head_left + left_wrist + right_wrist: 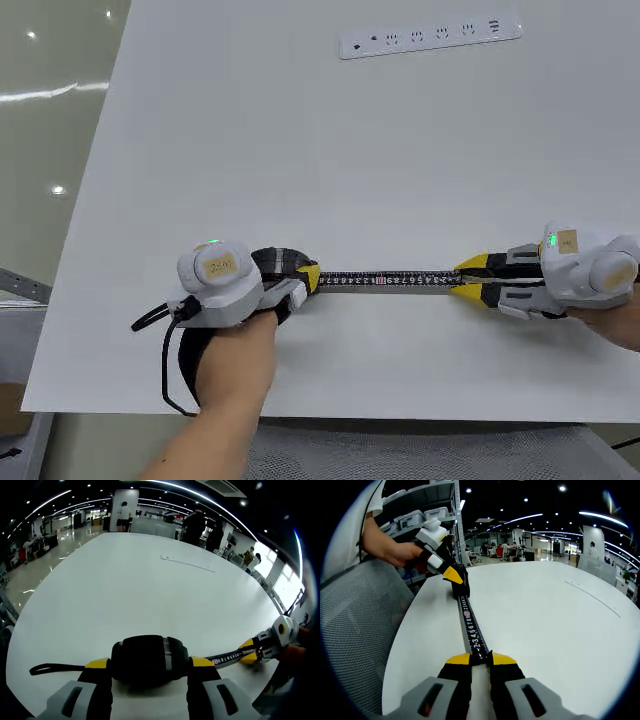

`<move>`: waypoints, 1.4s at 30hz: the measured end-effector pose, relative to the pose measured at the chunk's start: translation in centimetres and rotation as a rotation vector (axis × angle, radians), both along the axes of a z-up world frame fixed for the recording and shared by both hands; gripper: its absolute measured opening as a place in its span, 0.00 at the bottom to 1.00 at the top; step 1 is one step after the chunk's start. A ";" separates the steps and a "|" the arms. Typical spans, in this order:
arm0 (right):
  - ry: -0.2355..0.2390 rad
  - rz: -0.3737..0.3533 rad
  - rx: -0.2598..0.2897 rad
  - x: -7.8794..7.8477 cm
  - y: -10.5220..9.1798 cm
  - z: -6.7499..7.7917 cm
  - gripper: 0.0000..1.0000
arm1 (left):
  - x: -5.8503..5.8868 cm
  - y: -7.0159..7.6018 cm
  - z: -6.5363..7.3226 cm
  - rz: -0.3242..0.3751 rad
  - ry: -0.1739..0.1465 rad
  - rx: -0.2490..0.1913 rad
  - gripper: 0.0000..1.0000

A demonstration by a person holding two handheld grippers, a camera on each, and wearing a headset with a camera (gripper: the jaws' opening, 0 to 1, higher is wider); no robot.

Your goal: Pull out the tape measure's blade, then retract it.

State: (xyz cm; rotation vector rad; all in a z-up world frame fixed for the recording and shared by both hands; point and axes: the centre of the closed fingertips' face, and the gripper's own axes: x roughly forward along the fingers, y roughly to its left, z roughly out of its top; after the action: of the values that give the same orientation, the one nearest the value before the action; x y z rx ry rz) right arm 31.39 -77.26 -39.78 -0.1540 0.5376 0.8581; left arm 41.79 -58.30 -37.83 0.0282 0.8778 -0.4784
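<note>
One tape measure case (278, 264) was clamped in the left tongs (150, 663) over the white tabletop (300, 150). Its blade (385, 279) ran out level, its end pinched by the right tongs (480, 658).

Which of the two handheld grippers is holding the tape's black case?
The left gripper, fingers around the case; the right gripper pinches only the blade end.

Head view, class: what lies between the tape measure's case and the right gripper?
The pulled-out blade spans that stretch, from the case to the right gripper, over the white table. The head view shows it.
</note>
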 end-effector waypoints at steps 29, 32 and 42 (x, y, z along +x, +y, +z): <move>-0.002 0.052 0.092 3.0 6.0 0.0 0.11 | -0.1 0.0 0.0 0.009 0.013 -0.012 0.57; -0.006 0.058 0.090 3.2 6.5 0.0 0.11 | -0.1 0.0 0.0 0.011 0.015 -0.014 0.57; -0.002 0.074 0.098 4.4 8.3 -0.4 0.11 | -0.1 0.0 0.0 0.011 0.018 -0.019 0.57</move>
State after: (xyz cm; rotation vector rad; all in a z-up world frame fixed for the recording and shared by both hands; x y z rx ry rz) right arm 35.78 -68.99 -40.14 -0.0855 0.4894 0.9549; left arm 41.73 -58.26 -37.79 0.0012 0.8903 -0.4770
